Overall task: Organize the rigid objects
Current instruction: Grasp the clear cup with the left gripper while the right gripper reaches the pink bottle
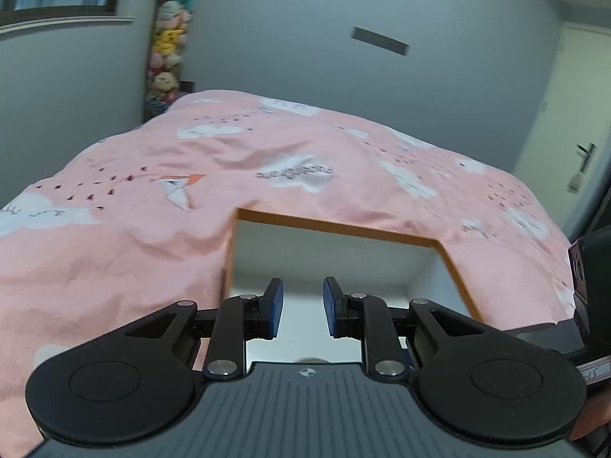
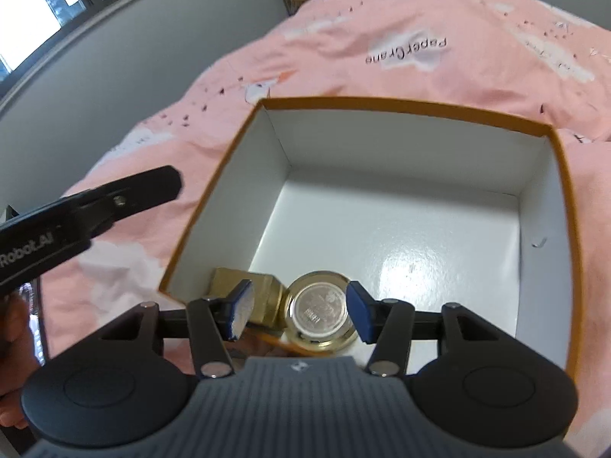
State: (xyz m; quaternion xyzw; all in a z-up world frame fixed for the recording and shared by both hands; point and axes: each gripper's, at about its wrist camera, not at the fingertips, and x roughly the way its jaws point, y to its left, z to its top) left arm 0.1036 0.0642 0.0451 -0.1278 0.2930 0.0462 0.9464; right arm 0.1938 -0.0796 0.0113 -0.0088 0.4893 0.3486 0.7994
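An open box [image 2: 565,206] with an orange rim and white inside sits on a pink bed cover. In the right wrist view a gold-capped glass bottle [image 2: 319,311] lies in the box's near left corner, its round base toward me. My right gripper [image 2: 299,311] is open above the box, its pads either side of the bottle without touching. My left gripper [image 1: 303,307] is open and empty over the box's near edge [image 1: 336,227]; its body shows at the left of the right wrist view [image 2: 88,210].
The pink cover [image 1: 152,198] with cloud prints surrounds the box. A hanging column of plush toys [image 1: 166,57] stands by the grey wall at the back left. A door with a handle [image 1: 584,160] is at the right.
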